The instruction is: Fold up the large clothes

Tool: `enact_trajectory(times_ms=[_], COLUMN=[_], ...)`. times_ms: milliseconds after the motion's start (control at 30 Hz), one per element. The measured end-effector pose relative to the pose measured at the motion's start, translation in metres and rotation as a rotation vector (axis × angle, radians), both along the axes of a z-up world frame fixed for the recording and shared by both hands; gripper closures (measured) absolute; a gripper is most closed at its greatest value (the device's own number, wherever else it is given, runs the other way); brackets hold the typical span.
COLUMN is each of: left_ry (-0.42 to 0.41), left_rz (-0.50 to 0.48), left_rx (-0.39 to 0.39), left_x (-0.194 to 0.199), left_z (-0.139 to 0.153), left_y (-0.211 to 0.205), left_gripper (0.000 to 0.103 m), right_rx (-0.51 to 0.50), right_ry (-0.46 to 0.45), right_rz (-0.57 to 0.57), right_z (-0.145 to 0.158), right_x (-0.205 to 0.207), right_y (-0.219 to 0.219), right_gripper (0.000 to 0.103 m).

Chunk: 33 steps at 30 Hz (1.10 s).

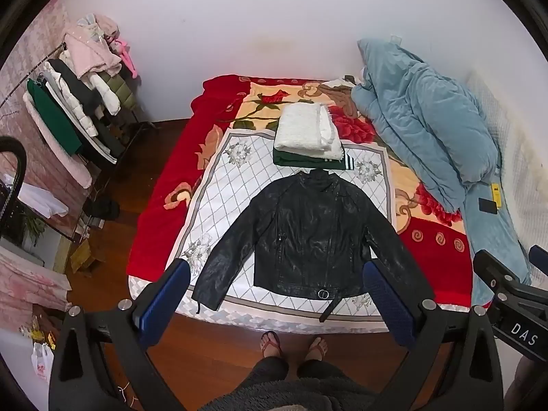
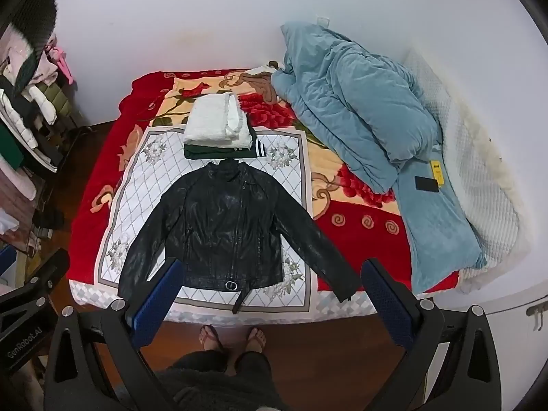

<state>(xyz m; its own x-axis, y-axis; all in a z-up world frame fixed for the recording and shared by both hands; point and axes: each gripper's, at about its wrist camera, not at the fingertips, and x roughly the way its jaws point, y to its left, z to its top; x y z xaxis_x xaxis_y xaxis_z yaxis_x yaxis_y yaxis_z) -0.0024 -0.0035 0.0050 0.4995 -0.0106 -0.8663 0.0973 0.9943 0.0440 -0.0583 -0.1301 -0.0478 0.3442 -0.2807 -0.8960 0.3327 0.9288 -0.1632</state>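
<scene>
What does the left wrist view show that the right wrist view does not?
Only the left wrist view shows the full clothes rack with hanging garments and the white plastic bag on the floor. Only the right wrist view shows the white quilted mattress edge in full. Both share the black leather jacket spread flat on the white diamond-patterned cloth, the folded white fluffy garment on a folded green one, and open grippers.

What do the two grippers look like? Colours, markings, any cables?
Both match: black frames with round silver bolts, jaws lined with textured blue pads. The left gripper body reads "GenRobot.AI"; the right gripper body reads "DAS". No cables visible.
</scene>
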Motion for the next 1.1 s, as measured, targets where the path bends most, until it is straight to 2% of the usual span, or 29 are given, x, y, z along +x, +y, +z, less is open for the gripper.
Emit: enact_trajectory(times_ms=[300, 1100], left_ry=[0.015, 0.023], left_rz=[0.001, 0.012], left_rx=[-0.002, -0.001], left_x=[0.005, 0.01], left_z=[0.008, -0.004], left_y=[-0.003, 0.007], left_gripper=[0.0, 0.0], right_rx=[-0.007, -0.004], right_ry=[0.002, 0.026], right_rz=[-0.001, 0.015], right_z=[0.0, -0.011], right_x=[0.002, 0.01], right_y=[0.004, 0.01], right_gripper=[0.0, 0.0])
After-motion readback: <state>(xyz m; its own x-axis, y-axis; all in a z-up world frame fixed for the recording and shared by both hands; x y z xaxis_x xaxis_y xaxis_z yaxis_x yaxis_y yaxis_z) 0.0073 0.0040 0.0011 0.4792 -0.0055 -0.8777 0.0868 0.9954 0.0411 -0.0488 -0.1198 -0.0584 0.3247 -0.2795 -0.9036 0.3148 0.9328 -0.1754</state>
